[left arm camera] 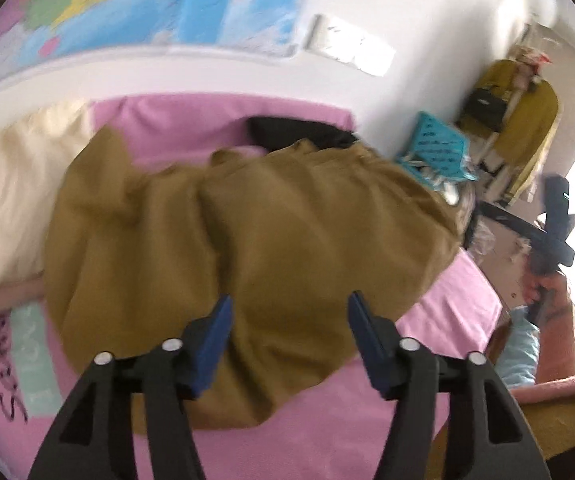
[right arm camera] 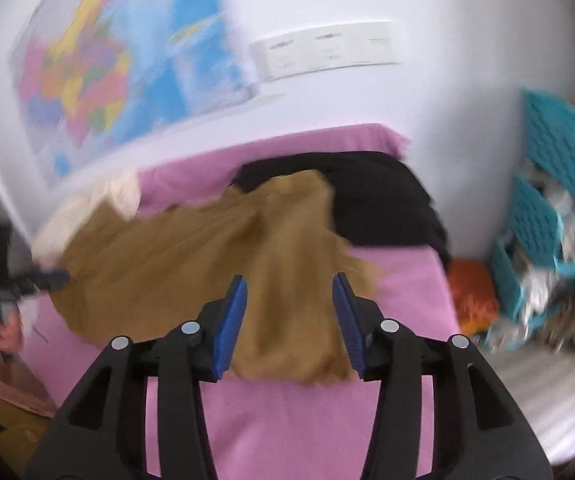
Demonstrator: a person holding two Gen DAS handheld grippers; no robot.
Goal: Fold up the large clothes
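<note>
Pink bedsheet (right arm camera: 319, 432) carries a rumpled (mustard-brown) garment (left arm camera: 247, 240).

Bright daylight, motion blur, fisheye-warped dark edges.
</note>
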